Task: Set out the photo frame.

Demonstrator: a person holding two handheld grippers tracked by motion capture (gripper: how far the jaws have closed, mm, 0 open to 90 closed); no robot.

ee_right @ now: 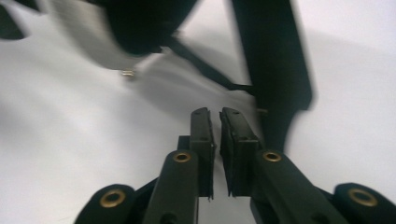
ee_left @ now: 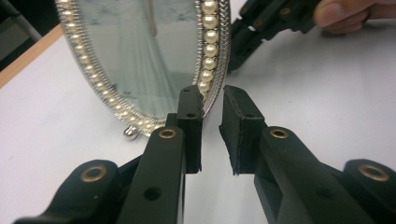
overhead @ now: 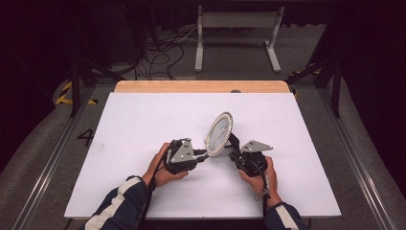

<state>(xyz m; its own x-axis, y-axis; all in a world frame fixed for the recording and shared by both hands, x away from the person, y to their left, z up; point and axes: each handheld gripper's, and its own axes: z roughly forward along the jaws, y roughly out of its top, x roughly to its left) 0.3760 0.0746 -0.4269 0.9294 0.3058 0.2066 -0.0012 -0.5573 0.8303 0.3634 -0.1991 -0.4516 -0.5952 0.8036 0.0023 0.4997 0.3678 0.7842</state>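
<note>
An oval frame (overhead: 219, 133) with a pearl rim stands tilted on the white tabletop (overhead: 143, 120); its glass (ee_left: 140, 56) shows close up. My left gripper (overhead: 205, 153) reaches in from the left, and its jaws (ee_left: 212, 93) are shut on the frame's lower rim. My right gripper (overhead: 233, 154) sits behind the frame beside its black back stand (overhead: 233, 140). Its jaws (ee_right: 214, 114) stand a narrow slit apart with nothing between them. The stand (ee_right: 275, 70) rises blurred just beyond them to the right. The right gripper (ee_left: 266, 23) also shows past the frame.
A wooden strip (overhead: 201, 86) borders the table's far edge. Beyond it on the floor are a white metal stand (overhead: 237, 28) and loose cables (overhead: 158, 52). Metal rails run along both sides of the table.
</note>
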